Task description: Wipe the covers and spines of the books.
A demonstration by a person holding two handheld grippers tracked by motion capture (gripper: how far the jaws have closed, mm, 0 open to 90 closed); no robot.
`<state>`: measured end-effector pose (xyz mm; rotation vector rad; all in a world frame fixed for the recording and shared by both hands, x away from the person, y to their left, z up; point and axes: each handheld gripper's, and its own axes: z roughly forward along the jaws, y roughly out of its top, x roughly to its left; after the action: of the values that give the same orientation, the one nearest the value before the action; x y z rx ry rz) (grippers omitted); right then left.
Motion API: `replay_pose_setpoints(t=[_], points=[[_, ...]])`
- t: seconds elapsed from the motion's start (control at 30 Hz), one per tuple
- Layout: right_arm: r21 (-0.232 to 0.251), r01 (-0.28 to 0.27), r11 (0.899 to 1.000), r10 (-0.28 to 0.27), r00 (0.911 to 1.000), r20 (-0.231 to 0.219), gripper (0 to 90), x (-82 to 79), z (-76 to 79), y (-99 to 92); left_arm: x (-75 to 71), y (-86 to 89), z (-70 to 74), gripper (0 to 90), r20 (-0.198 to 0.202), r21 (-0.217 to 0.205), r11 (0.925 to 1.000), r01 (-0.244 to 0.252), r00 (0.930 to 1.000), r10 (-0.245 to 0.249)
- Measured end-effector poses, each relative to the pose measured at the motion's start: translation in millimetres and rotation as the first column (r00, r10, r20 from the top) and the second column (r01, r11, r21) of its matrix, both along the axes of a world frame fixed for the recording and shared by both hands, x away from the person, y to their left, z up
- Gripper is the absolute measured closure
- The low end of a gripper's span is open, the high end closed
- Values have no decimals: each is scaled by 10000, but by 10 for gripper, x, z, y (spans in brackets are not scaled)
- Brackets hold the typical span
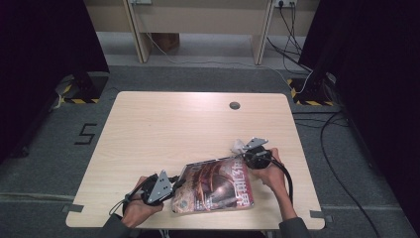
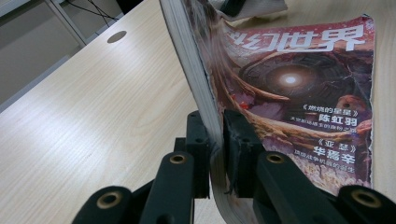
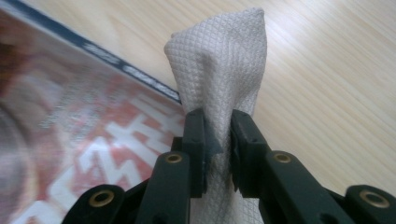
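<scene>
A magazine (image 1: 215, 186) with a reddish cover and white characters lies near the table's front edge. My left gripper (image 1: 173, 187) is shut on its left edge; in the left gripper view the magazine (image 2: 299, 79) has that page edge lifted between the jaws of the left gripper (image 2: 215, 140). My right gripper (image 1: 246, 152) is at the magazine's far right corner, shut on a white textured cloth (image 1: 238, 146). In the right gripper view the cloth (image 3: 219, 65) stands up between the jaws of the right gripper (image 3: 217, 144), with the magazine (image 3: 70, 130) beneath on the left.
The light wooden table (image 1: 173, 124) has a round cable hole (image 1: 235, 105) at its far side. Black stands (image 1: 84, 84) with striped bases flank the table, and cables (image 1: 337, 163) run on the grey floor at the right.
</scene>
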<state>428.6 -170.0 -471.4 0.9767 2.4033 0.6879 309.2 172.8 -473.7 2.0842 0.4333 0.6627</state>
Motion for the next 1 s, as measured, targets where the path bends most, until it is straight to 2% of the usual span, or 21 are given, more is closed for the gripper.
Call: replay_pose_setpoints(t=[0.07, 0.13, 0.23, 0.57, 0.67, 0.8, 0.93, 1.0], points=[[-269, 357, 9990, -356, 9994, 39, 781, 31, -45, -38, -2, 0, 1, 809, 4, -2, 10000, 2, 10000, -2], [-234, 548, 9982, -548, 9985, -10, 781, 50, -85, -72, 0, 1, 0, 809, -3, -17, 10000, -9, 10000, 9], [-213, 552, 9982, -553, 9985, -15, 781, 58, -89, -84, 7, 7, 2, 809, -33, 2, 10000, 13, 10000, -13], [-153, -141, 9998, 143, 9998, 110, 781, -19, -4, 6, 8, 5, -1, 808, -25, 30, 10000, 9, 10000, -9], [380, -468, 9982, 467, 9989, 34, 781, -56, 37, 58, 10, 2, -6, 806, -51, 39, 10000, -23, 10000, 23], [485, -806, 9956, 801, 9967, 118, 781, -105, 103, 132, 10, 5, -4, 804, -25, -9, 10000, -23, 10000, 23], [450, -456, 9979, 455, 9990, 42, 781, -67, 64, 66, 7, 0, -1, 805, -3, 16, 10000, -9, 10000, 9], [154, -197, 9997, 197, 9998, 11, 781, -41, 16, 26, 5, -1, 2, 805, -5, 26, 10000, -8, 10000, 8]])
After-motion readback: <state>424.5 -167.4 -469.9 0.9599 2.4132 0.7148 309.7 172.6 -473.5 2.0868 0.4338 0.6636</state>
